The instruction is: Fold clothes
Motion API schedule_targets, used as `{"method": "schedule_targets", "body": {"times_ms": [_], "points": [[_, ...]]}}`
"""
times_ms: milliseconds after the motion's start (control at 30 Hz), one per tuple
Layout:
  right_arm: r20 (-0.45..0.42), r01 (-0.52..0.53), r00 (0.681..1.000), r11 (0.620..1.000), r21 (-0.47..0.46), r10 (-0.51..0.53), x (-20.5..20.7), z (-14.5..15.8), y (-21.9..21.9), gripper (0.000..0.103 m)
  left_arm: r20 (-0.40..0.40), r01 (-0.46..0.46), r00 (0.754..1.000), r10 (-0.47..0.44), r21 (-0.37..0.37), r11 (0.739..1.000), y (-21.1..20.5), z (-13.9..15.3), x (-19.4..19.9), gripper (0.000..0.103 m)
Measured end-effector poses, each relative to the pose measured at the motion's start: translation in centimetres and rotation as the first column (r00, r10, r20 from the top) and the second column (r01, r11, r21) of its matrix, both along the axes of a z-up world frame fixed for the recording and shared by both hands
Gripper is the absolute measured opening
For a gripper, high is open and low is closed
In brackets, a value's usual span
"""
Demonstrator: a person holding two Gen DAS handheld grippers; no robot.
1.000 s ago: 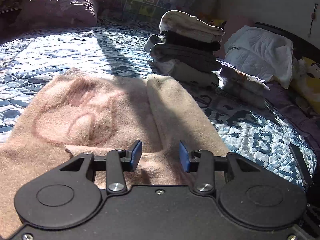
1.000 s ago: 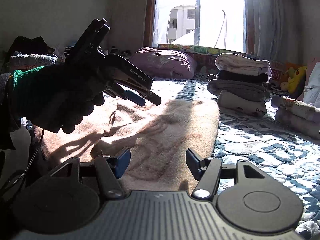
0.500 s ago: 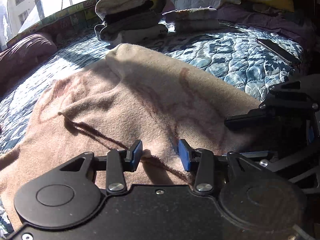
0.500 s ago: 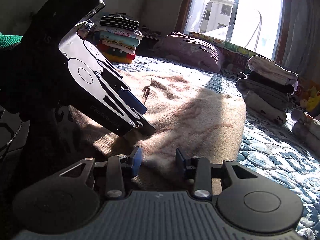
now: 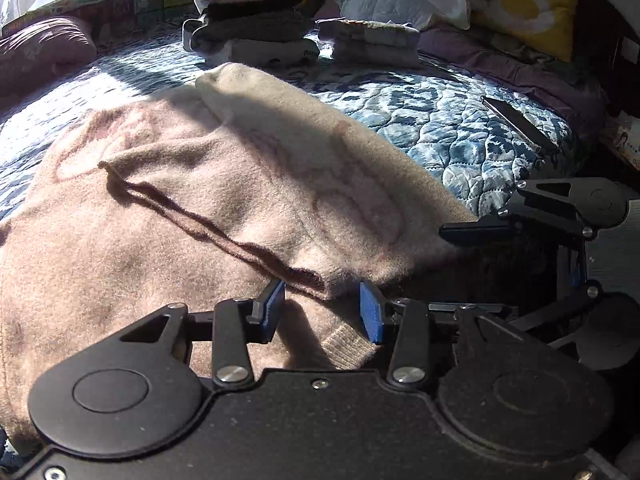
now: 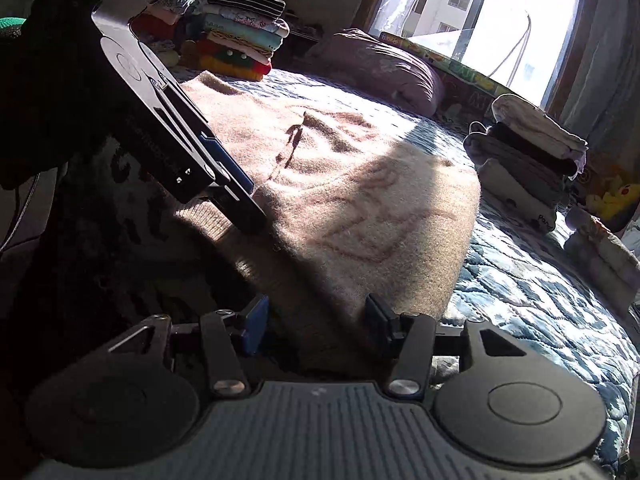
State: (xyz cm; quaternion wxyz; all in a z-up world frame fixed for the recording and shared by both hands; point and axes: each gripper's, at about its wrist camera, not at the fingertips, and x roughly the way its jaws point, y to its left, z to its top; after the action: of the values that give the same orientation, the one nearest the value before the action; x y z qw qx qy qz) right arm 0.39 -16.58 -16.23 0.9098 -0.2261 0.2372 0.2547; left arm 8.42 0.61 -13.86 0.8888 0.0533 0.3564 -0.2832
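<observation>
- Sweater (image 5: 256,184): pinkish-beige knit with a faint reddish motif, lying flat on the blue quilted bedspread (image 5: 452,120). One sleeve or side panel is already folded in over the body. Its long axis runs away from both claws toward the stack of folded clothes (image 5: 252,28) at the far side of the bed.
- Ribbed hem (image 5: 344,344): the sweater's near edge, lying directly under and between the two claws. A folded corner of cloth reaches into the gap of the left claw.
- Left gripper (image 5: 322,308): jaws parted moderately wide, blue pads facing, nothing clamped. It hangs low over the hem with cloth between the pads but not pinched, so far as the view shows.
- Right gripper (image 6: 318,324): jaws parted about as wide, holding nothing. It sits low at the sweater's near right corner, beside the left claw.
- Nearness, judged: both claws stand about equally close to the hem, the left over the folded panel's corner and the right at the outer corner. The coming fold likely lifts the hem and carries it along the long axis toward the neckline.
- Second stack (image 6: 240,36): colourful folded garments, well beyond the sweater's left side.
- Purple pillow (image 6: 384,70): past the sweater, below the window.
</observation>
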Motion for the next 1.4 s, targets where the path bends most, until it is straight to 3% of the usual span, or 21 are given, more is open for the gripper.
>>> {"method": "schedule_targets", "body": {"times_ms": [67,133,200,267,367,467,667,833,967,1100,1167,1200,1233,1300,1400], "points": [[-0.003,-0.028,1.0,1.0,-0.002,0.028,-0.7,0.2,0.0,0.054,-0.046,-0.069,0.997,0.064,-0.115,0.991,1.8,0.0,0.5,0.04],[0.001,-0.069,0.998,0.998,-0.012,0.069,-1.6,0.4,0.2,0.052,-0.076,-0.167,0.985,0.154,-0.215,0.962,3.6,0.2,1.1,0.043],[0.006,-0.131,0.991,0.991,-0.005,0.131,-2.3,0.6,0.3,0.044,-0.124,-0.264,0.964,0.237,-0.3,0.917,5.4,-0.1,1.8,0.044],[0.053,-0.145,0.988,0.989,-0.007,0.145,-2.7,0.9,0.4,0.044,-0.184,-0.341,0.939,0.291,-0.37,0.864,7.2,-0.4,2.4,0.044],[0.119,-0.105,0.988,0.994,0.036,0.1,-2.2,1.4,0.1,0.044,-0.264,-0.429,0.903,0.34,-0.479,0.766,9.0,-0.8,3.1,0.046],[0.168,-0.051,0.985,0.996,0.069,0.039,-0.7,1.6,0.0,0.046,-0.319,-0.477,0.878,0.357,-0.532,0.699,9.4,-1.2,3.8,0.047],[0.187,-0.094,0.978,0.995,0.015,0.09,0.7,0.6,2.7,0.051,-0.338,-0.53,0.848,0.409,-0.534,0.658,9.0,-1.1,6.2,0.047],[0.201,-0.111,0.973,0.993,-0.04,0.117,0.7,0.0,5.0,0.055,-0.352,-0.579,0.815,0.461,-0.547,0.605,10.0,-1.1,9.1,0.047],[0.192,-0.094,0.976,0.995,-0.042,0.1,1.5,-0.1,5.6,0.053,-0.341,-0.59,0.806,0.484,-0.533,0.606,10.0,-1.2,11.7,0.045],[0.169,-0.084,0.982,0.996,-0.036,0.089,2.2,-0.2,5.8,0.042,-0.335,-0.597,0.801,0.496,-0.508,0.621,10.1,-1.1,13.3,0.031],[0.151,-0.082,0.985,0.996,-0.022,0.084,2.5,-0.2,5.9,0.033,-0.323,-0.597,0.801,0.504,-0.485,0.639,10.1,-0.7,13.8,0.013],[0.143,-0.077,0.987,0.997,-0.015,0.079,2.7,-0.1,5.9,0.023,-0.328,-0.605,0.795,0.509,-0.477,0.637,10.1,-0.5,14.0,0.004],[0.13,-0.069,0.989,0.998,0.001,0.068,2.9,0.1,5.8,0.015,-0.331,-0.609,0.792,0.513,-0.479,0.632,10.1,-0.2,14.1,0.004],[0.109,-0.053,0.993,0.997,0.062,0.046,3.1,0.6,5.1,0.012,-0.33,-0.612,0.79,0.517,-0.491,0.62,9.9,0.8,14.3,0.003],[0.066,-0.016,0.998,0.98,0.196,0.003,3.3,1.7,3.5,0.012,-0.313,-0.597,0.8,0.512,-0.5,0.627,9.0,2.6,15.0,0.003]]}}
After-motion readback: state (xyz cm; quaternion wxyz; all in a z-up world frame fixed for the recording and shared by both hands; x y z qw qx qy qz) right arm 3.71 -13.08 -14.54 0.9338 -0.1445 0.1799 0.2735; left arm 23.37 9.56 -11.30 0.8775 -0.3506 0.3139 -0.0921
